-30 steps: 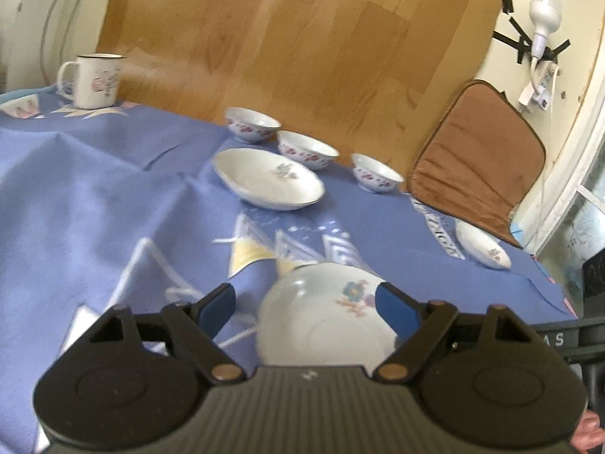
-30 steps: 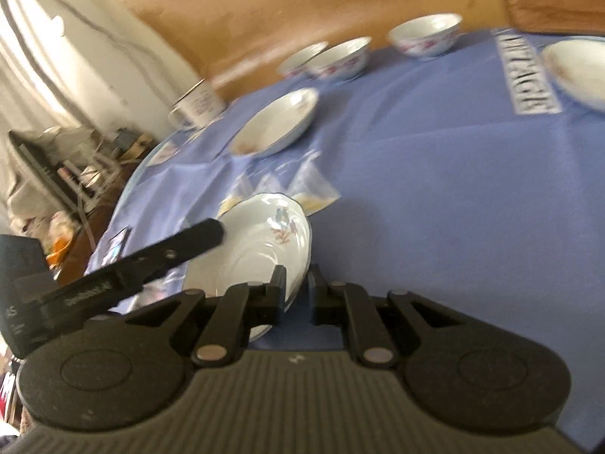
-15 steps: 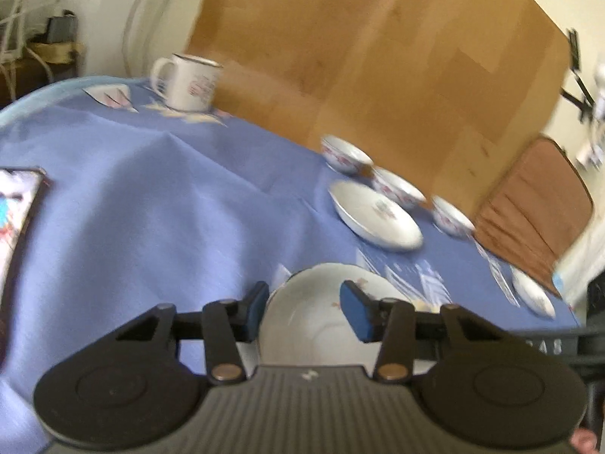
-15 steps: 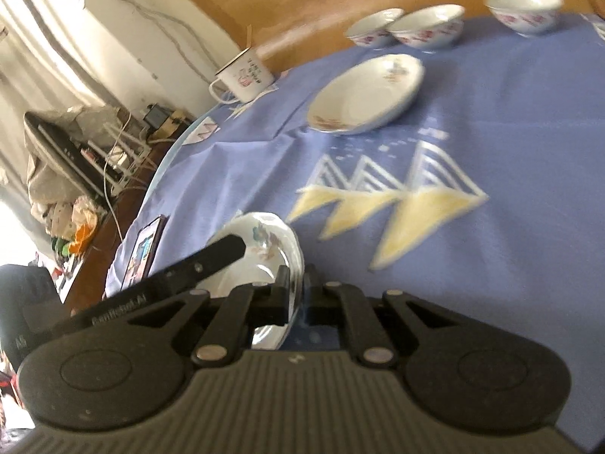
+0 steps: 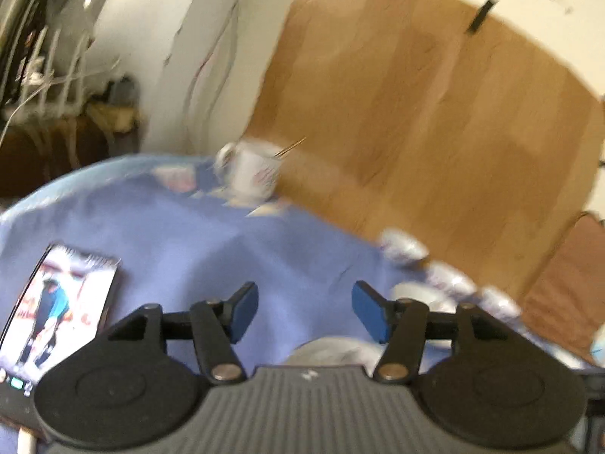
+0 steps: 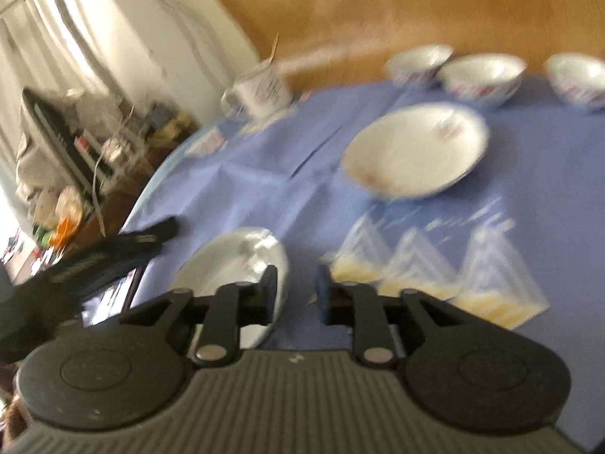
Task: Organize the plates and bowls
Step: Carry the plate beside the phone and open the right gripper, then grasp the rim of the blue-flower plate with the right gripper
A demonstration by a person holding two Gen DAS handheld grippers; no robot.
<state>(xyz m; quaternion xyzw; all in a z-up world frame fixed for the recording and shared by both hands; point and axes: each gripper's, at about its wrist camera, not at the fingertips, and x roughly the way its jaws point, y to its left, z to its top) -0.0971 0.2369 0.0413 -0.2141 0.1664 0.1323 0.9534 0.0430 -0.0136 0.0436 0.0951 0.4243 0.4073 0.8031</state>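
- Your right gripper [image 6: 297,289] is opening; the near plate's [image 6: 230,265] right rim lies just at its left pad, and whether the pad is touching it is lost in the blur. Nothing is pinched across the gap.
- Your left gripper [image 5: 304,312] is opening too, with only blue tablecloth [image 5: 227,249] between its pads. A pale plate edge shows low beneath it, not gripped.
- The step in hand looks like letting go of the near plate, so neither gripper carries anything now.
- Landmark: the far plate [image 6: 416,151], mid-table. The near plate lies nearer you and to its left; three bowls [image 6: 480,79] line up just beyond it at the table's back edge; the mug [image 6: 264,90] stands beyond it, far left.
- The next move probably calls for one pile: take the near plate by its rim, lift it level, and set it on the far plate.
- Keep the phone [image 5: 56,310], left of the near plate, out of your sweep.
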